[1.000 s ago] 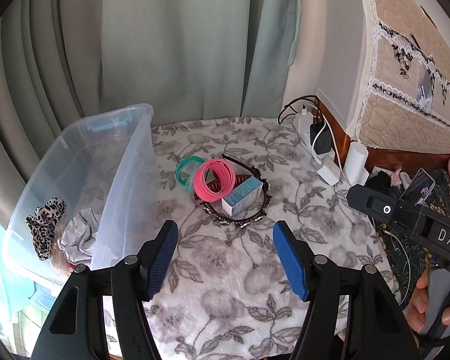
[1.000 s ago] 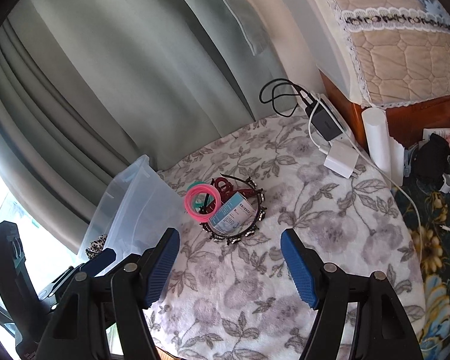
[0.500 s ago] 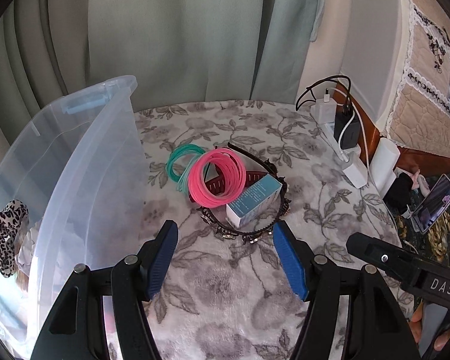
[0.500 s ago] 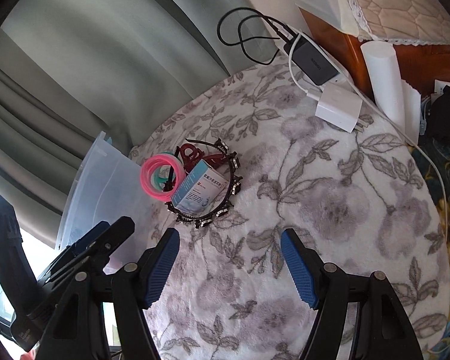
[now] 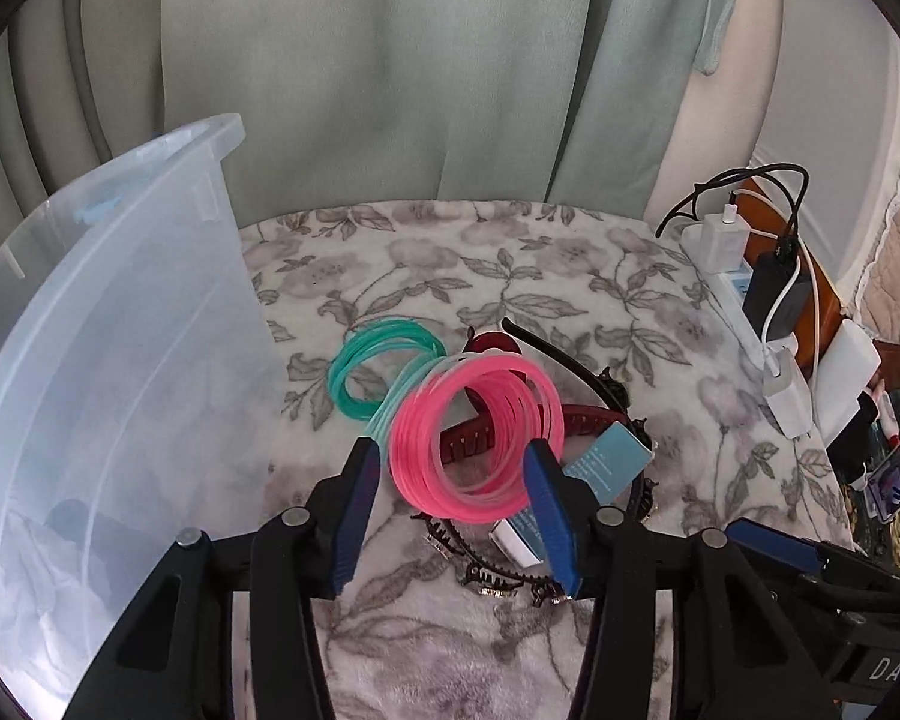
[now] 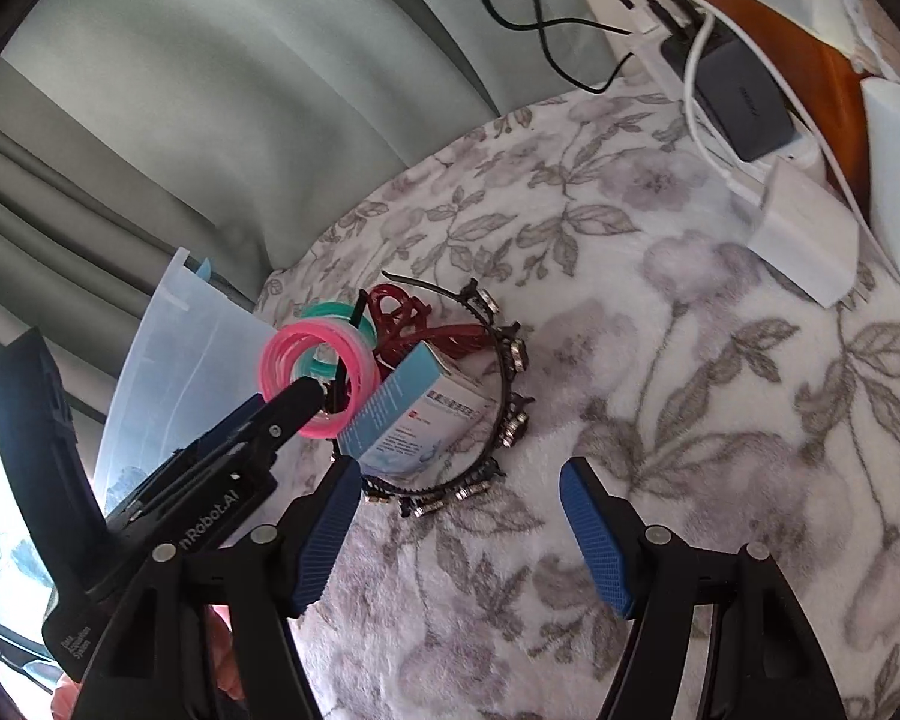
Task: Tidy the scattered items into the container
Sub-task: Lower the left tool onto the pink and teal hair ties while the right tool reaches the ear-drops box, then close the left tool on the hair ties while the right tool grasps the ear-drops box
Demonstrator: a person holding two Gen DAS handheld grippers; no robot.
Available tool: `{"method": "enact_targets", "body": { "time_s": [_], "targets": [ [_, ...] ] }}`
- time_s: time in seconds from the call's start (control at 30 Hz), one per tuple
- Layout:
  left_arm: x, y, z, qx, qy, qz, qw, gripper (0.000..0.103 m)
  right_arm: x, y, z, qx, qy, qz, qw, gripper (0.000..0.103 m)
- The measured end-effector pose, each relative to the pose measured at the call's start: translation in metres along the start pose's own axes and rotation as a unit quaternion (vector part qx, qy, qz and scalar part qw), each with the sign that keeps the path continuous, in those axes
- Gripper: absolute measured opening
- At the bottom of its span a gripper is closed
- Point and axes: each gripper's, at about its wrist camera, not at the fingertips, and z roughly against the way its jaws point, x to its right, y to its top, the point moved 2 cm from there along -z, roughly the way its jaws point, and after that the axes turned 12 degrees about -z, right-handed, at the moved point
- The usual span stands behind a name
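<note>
Your left gripper (image 5: 453, 480) has closed in on the pile over the last second: it was well back from it, and now its blue pads sit on either side of the pink coil (image 5: 477, 432). The jaws have narrowed somewhat but are not clamped; the coil stands between them and I cannot tell whether either pad is touching it yet. In the right wrist view your left tip reaches right up to the pink loops.

Your right gripper (image 6: 456, 516) has also come nearer and lower, and hangs spread wide with nothing in it, just near of the headband (image 6: 498, 414).

The pile is all out on the floral cloth (image 5: 570, 276): the pink coil runs into a teal coil (image 5: 378, 372) on its far left, a red clip (image 5: 492, 432) lies under them, a blue box (image 6: 414, 414) leans against the coil's right side, and the headband rings the lot. The bin (image 5: 120, 360) stands just left of the pile, open; what it holds is blurred here.

So this reads as you lining up on the coil. Mind that it is springy and joined to the teal part, and may trail or drag the box when lifted.
</note>
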Motion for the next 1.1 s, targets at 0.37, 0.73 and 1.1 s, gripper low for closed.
{"method": "enact_targets", "body": {
  "time_s": [0.37, 0.73, 1.1],
  "targets": [
    [-0.012, -0.001, -0.006, 0.018, 0.001, 0.025, 0.9995, 0.011, -0.012, 0.008, -0.047, -0.043, 0.012, -0.030, 0.999, 0.067],
    [-0.022, 0.000, 0.016, 0.051, 0.000, 0.049, 0.9975, 0.009, -0.026, 0.014, -0.048, -0.036, 0.003, -0.025, 0.999, 0.056],
    [-0.020, 0.004, 0.034, 0.083, -0.045, 0.075, 0.9927, 0.008, -0.026, 0.014, -0.067, -0.059, -0.023, -0.045, 0.997, 0.056]
  ]
}}
